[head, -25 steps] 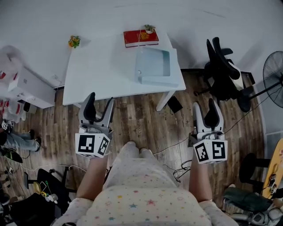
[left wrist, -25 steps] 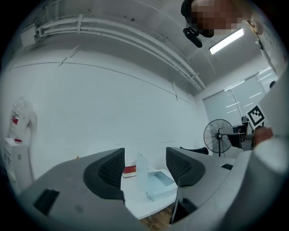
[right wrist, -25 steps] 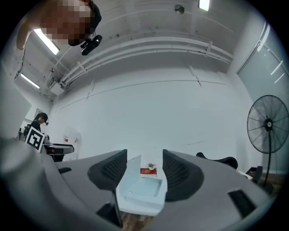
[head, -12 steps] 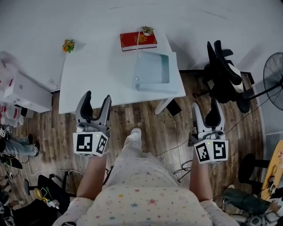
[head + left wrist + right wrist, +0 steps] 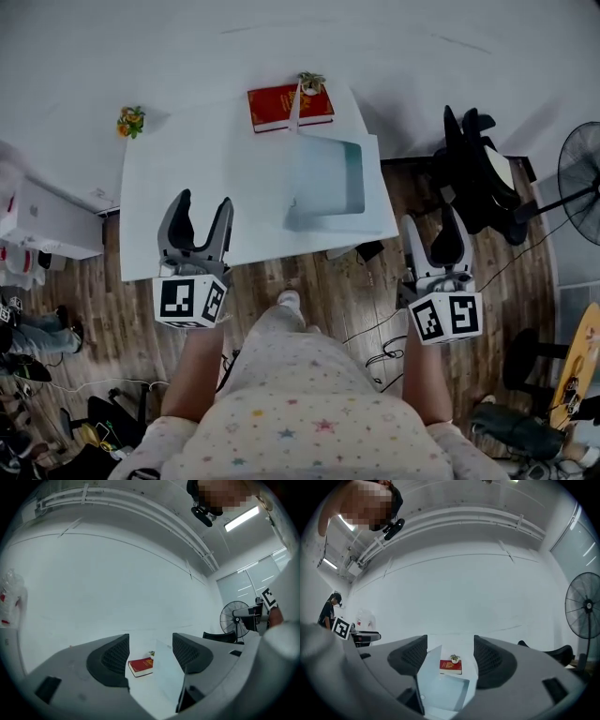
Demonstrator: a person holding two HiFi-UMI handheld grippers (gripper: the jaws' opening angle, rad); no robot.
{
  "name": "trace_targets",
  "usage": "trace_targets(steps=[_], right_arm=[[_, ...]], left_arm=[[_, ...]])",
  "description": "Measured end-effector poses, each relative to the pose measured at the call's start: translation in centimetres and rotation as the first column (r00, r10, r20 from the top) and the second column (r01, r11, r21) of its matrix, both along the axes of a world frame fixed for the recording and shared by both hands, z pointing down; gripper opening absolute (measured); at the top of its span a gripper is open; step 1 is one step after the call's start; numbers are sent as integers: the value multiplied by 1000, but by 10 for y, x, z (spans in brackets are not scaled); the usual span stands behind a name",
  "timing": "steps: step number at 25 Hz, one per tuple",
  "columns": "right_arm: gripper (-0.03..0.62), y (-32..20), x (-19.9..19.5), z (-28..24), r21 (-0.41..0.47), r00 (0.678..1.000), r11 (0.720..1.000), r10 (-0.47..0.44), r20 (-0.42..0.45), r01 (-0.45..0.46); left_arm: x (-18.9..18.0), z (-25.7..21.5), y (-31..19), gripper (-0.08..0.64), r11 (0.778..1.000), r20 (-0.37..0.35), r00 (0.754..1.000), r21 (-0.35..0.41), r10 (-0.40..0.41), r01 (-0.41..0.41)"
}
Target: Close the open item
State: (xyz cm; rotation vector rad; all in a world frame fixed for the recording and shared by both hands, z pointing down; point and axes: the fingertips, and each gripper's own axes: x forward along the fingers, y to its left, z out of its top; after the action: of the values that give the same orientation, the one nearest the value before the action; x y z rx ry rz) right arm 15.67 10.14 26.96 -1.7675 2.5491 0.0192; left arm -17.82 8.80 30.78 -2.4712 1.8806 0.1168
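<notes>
1. The left gripper [image 5: 203,202] is held over the near left edge of the white table [image 5: 202,155]. Its jaws stand wide apart with nothing between them.
2. The right gripper [image 5: 431,225] is held over the floor just off the table's near right corner, jaws likewise spread and empty.
3. What looks like a laptop [image 5: 328,178] sits open on the right part of the table, far of both grippers and roughly between them. A red book [image 5: 291,106] lies just beyond it.
4. Its hinge seems to run near to far. The lid stands up along the left side and the base lies flat to its right.
5. The lid's back faces the left gripper, so that one looks better placed to push it rightward and down. The right one faces the open side.
</notes>
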Motion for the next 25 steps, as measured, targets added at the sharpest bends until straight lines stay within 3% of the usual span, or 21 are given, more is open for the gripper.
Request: trace_targets(steps=[8,16,25], right_arm=[[291,-47,-11,12,-35,1000,999,20,16,-20],[291,-89,5,20,-76,1000,997,22,1,-21],[291,-166,13,16,-67,996,994,-81,20,82]], left_arm=[[-16,8,-57,266,1000,-2,1000,-23,12,-12],[-12,20,-99,266,998,-12,1000,-57,-18,17],[-11,10,-137,265,991,1,992,-48,-127,127]])
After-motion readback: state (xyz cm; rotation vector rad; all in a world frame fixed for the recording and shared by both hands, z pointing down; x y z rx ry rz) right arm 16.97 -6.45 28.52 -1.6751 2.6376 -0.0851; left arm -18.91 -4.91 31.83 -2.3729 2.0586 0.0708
